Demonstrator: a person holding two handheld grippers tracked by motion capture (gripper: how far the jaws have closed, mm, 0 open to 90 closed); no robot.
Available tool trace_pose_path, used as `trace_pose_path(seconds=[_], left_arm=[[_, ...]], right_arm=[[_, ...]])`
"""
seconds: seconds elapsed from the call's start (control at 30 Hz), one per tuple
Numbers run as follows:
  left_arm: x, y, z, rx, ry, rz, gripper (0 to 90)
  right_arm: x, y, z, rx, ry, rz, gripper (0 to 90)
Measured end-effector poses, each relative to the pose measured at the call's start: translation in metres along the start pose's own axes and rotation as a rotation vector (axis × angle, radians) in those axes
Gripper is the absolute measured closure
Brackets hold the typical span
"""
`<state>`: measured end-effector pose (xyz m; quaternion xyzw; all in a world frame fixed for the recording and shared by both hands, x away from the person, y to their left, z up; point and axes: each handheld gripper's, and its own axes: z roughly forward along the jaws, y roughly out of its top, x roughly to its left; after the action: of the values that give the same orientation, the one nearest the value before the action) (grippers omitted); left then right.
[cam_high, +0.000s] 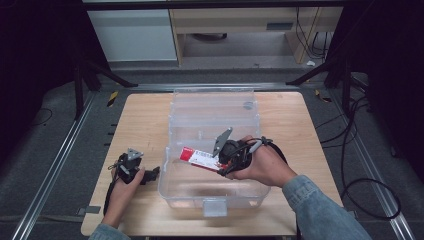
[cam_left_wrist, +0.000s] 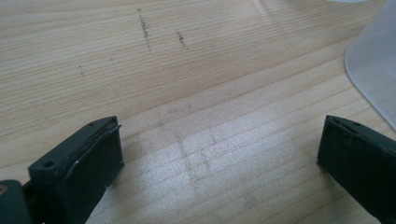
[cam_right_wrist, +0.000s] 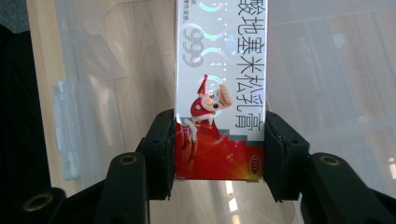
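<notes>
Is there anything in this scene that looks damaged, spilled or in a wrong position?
Nothing stands out. The right gripper holds the red and white box squarely between its jaws, over the open clear plastic bin. The left gripper rests open on the wooden table beside the bin. No spill or damage is visible.

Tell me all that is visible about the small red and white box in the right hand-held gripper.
The small box is a slim carton, glossy like printed cardboard, white with a red end, Chinese characters, "999" and a cartoon figure in red. The right hand-held gripper clamps its red end between both black jaws. In the high view it is held nearly level in the air over the open clear plastic bin, pointing to the person's left, touching nothing else.
</notes>
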<state>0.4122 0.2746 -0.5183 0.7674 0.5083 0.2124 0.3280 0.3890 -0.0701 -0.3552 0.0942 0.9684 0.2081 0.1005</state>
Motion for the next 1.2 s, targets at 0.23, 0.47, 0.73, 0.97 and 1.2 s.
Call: trace_pose_path(seconds=[0.23, 0.47, 0.73, 0.97, 1.2], left_arm=[[0.000, 0.000, 0.000, 0.000, 0.000, 0.000, 0.0], [0.000, 0.000, 0.000, 0.000, 0.000, 0.000, 0.0], [0.000, 0.000, 0.000, 0.000, -0.001, -0.001, 0.0], [0.000, 0.000, 0.000, 0.000, -0.002, 0.000, 0.0], [0.000, 0.000, 0.000, -0.001, -0.002, 0.000, 0.0]], right_arm=[[0.006, 0.008, 0.011, 0.005, 0.021, -0.031, 51.4], [0.008, 0.009, 0.020, -0.003, 0.044, -0.026, 51.4], [0.010, 0.014, 0.028, 0.010, 0.066, -0.049, 51.4], [0.013, 0.019, 0.039, 0.035, 0.080, -0.074, 51.4], [0.013, 0.023, 0.047, 0.045, 0.090, -0.091, 51.4]])
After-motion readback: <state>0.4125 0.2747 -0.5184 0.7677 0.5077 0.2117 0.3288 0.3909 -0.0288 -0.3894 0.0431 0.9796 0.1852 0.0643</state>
